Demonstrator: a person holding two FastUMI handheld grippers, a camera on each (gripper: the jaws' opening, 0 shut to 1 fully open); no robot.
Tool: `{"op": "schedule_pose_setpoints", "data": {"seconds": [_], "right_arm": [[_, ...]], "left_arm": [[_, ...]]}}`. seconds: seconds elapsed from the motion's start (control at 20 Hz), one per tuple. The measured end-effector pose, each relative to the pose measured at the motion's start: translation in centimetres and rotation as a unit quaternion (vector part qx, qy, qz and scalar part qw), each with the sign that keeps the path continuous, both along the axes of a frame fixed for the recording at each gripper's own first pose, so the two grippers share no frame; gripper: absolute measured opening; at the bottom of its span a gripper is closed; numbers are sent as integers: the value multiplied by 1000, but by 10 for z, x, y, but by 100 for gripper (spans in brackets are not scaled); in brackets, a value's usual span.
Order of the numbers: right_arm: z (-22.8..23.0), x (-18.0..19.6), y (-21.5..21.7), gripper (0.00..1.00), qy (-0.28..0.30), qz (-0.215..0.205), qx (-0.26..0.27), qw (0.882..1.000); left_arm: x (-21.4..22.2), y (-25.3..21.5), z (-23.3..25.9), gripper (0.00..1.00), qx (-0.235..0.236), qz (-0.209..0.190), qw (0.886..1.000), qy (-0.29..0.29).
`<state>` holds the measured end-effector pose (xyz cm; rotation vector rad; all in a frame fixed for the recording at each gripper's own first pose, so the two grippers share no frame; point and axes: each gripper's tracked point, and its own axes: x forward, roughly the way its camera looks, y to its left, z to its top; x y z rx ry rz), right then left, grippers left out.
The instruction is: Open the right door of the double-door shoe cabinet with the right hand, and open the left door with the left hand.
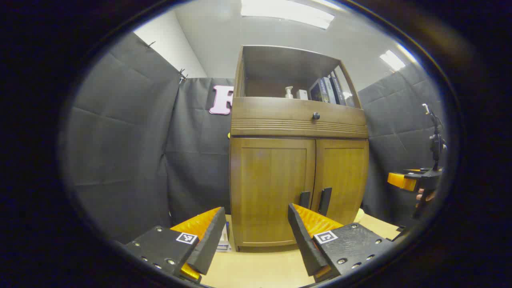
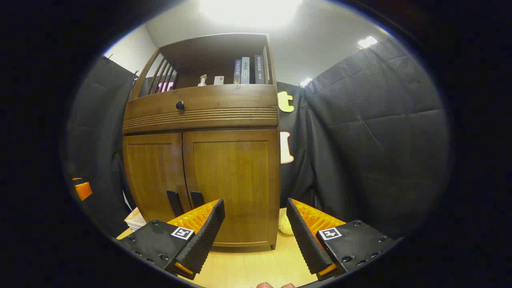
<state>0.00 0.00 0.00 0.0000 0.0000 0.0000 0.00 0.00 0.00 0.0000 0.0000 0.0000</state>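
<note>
Facing the closed shoe cabinet (image 2: 200, 160), your right tongs (image 2: 255, 224) and left tongs (image 1: 256, 232) gape empty; lower-centre, the two handles (image 2: 186, 202) sit close, so you risk snagging both.

I see quilted black cloth walls (image 1: 120, 140) enclosing the booth, a white ceiling (image 1: 216, 36) with bright rectangular light panels (image 1: 286, 12), and a pale wooden tabletop (image 2: 256, 268) below.

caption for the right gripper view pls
Open right gripper faces the shoe cabinet, both doors shut, handles untouched.
</note>
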Motion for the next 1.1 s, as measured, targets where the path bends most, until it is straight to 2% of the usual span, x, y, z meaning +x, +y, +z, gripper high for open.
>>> {"op": "schedule_pose_setpoints", "data": {"seconds": [0.35,0.55,0.75,1.1], "right_arm": [[-15,-12,-6,96,15,2,-11,1000],[-22,-11,-1,97,31,5,-1,1000],[-18,-12,5,97,26,11,-7,1000],[-30,-16,-3,96,46,-3,-5,999]], "left_arm": [[-3,-4,-19,89,10,1,1000,22],[-7,-5,-16,89,6,4,1000,18],[-12,1,-21,89,22,9,1000,19],[-12,4,-37,89,-8,13,999,30]]}}
